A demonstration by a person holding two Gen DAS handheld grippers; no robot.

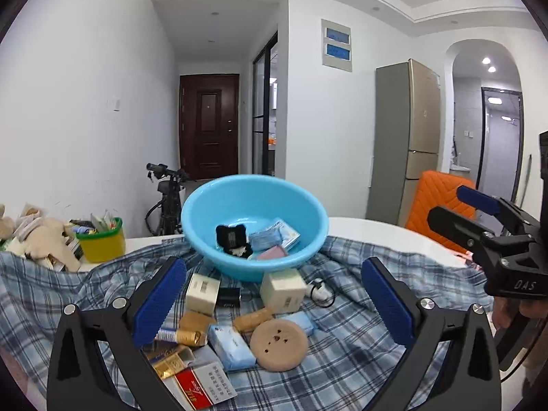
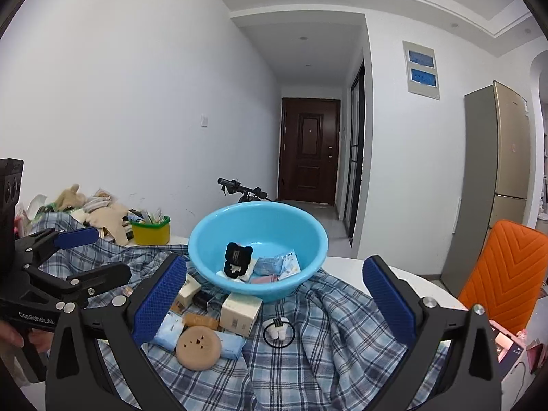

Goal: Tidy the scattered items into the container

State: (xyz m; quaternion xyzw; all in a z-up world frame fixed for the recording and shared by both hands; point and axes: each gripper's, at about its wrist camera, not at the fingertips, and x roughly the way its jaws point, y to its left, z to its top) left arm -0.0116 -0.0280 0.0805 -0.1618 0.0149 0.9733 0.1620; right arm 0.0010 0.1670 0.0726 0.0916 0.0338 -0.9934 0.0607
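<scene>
A light blue basin (image 1: 205, 219) (image 2: 205, 239) stands on a blue plaid cloth (image 1: 342, 359) (image 2: 325, 342). It holds a black plush toy (image 1: 230, 234) (image 2: 237, 255), blue tissue packs and a pink item. In front of it lie two cream boxes (image 1: 283, 289) (image 2: 239, 311), a round tan puff (image 1: 278, 344) (image 2: 198, 346), blue tissue packs (image 1: 231, 346), a cigarette pack (image 1: 202, 387) and a white clip with a black hair tie (image 2: 279, 332). My left gripper (image 1: 274, 308) is open and empty above the pile. My right gripper (image 2: 274, 308) is open and empty above the hair tie.
A yellow-green tub (image 1: 101, 241) (image 2: 150, 229) and plush toys (image 1: 44, 239) sit at the far left of the white table (image 1: 376, 229). An orange chair (image 1: 441, 202) (image 2: 507, 274) stands to the right. A phone (image 2: 507, 342) lies at the right edge.
</scene>
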